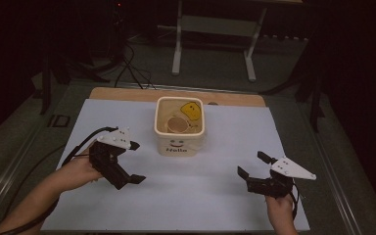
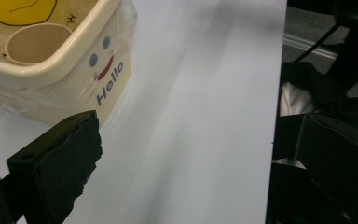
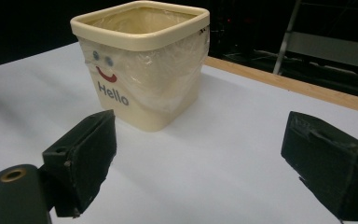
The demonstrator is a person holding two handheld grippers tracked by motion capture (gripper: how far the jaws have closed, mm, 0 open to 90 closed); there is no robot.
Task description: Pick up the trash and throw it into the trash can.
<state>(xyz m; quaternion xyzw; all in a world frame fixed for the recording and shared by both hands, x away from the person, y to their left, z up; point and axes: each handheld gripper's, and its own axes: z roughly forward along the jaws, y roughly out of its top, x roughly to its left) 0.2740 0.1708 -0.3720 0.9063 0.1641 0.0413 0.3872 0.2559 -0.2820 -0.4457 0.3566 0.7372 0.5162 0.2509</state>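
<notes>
A cream square bin (image 1: 180,143) with a smiley face and "Hello" stands on the white sheet at the table's middle back. Inside it lie a paper cup (image 1: 177,125) and a yellow smiley piece (image 1: 191,109). My left gripper (image 1: 136,162) hovers open just left of the bin, jaws wide apart with nothing between them. In the left gripper view the bin (image 2: 51,70) and its cup (image 2: 37,43) are at upper left. My right gripper (image 1: 253,164) is open at the front right, apart from the bin. The right gripper view shows the bin (image 3: 144,70) ahead between the jaws.
The white sheet (image 1: 196,196) covers most of the table, with a wooden strip (image 1: 127,93) along its far edge. Dark floor, cables (image 1: 132,68) and a white metal stand (image 1: 215,39) lie beyond the table.
</notes>
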